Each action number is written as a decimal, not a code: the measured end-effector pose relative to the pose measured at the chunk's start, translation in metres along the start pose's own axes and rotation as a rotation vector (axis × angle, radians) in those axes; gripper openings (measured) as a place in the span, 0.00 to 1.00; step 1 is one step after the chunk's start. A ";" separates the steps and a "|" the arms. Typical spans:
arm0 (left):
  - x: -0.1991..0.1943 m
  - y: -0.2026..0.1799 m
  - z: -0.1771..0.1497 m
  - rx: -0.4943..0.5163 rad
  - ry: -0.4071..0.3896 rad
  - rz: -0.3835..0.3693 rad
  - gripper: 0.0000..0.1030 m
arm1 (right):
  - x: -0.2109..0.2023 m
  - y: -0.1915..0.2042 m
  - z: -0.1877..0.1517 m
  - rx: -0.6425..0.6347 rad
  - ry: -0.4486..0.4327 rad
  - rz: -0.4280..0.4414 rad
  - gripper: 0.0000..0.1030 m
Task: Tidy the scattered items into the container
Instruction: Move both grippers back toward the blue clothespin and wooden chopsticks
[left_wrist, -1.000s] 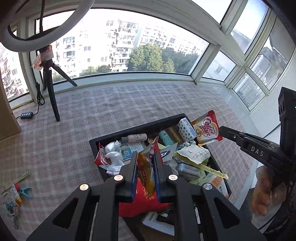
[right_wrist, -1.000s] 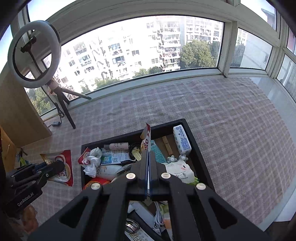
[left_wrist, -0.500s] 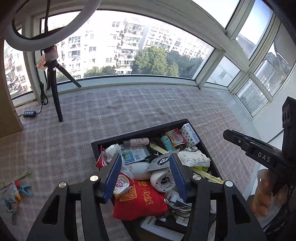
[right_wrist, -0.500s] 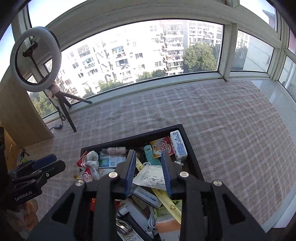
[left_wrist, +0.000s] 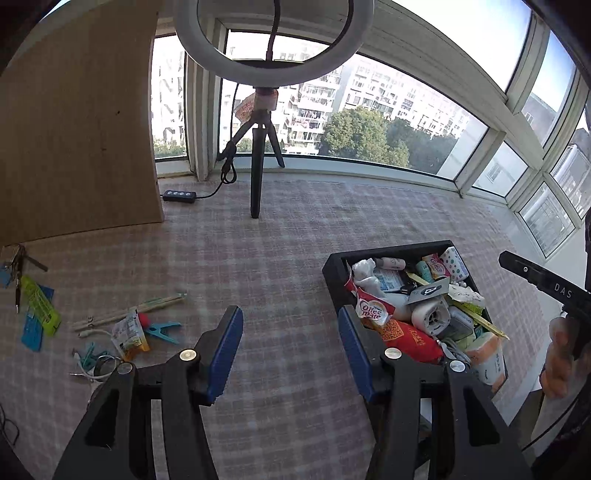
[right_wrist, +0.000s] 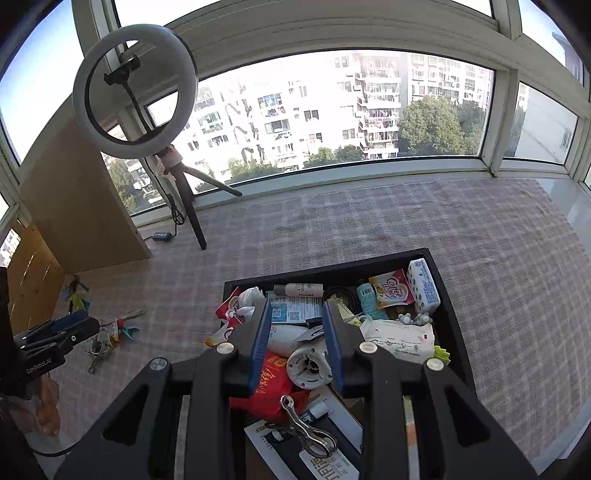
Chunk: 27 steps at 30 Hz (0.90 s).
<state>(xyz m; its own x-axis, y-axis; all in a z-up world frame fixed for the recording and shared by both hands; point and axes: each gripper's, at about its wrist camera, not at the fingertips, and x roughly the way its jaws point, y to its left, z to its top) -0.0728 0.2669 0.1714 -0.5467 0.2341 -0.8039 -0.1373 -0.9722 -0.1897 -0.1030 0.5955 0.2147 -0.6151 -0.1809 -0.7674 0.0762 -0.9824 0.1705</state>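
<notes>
The left claw (left_wrist: 291, 347) stood wide with nothing between its blue pads, over bare checked cloth covering the desk (left_wrist: 280, 258). The right claw (right_wrist: 295, 332) hung partly spread and empty above the black container (right_wrist: 448, 306), which sat heaped with a red packet (right_wrist: 271, 384), a white cylindrical gadget (right_wrist: 308, 363), a Coffee-mate sachet (right_wrist: 391, 293), a tissue pack (right_wrist: 424, 284) and a small white bottle (right_wrist: 299, 290). Left of the container, well apart from it, scattered items lay on the cloth: a blue clip (left_wrist: 162, 328), a small snack sachet (left_wrist: 129, 334), a white cable (left_wrist: 92, 371), chopsticks (left_wrist: 129, 312), and farther left a yellow-green tag (left_wrist: 40, 304) beside keys (left_wrist: 16, 264). Beyond stood a ring light (left_wrist: 273, 40) on a tripod before the windows.
</notes>
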 end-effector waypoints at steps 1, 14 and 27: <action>-0.005 0.013 -0.003 -0.011 -0.002 0.016 0.49 | 0.002 0.008 -0.002 -0.010 0.005 0.011 0.28; -0.065 0.182 -0.061 -0.230 -0.022 0.167 0.49 | 0.033 0.119 -0.031 -0.135 0.080 0.138 0.28; -0.073 0.285 -0.089 -0.384 -0.012 0.237 0.48 | 0.081 0.239 -0.058 -0.461 0.170 0.217 0.28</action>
<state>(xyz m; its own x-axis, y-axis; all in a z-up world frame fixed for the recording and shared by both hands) 0.0017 -0.0280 0.1254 -0.5358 0.0029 -0.8444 0.3080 -0.9304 -0.1986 -0.0896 0.3433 0.1575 -0.4143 -0.3490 -0.8406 0.5477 -0.8332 0.0760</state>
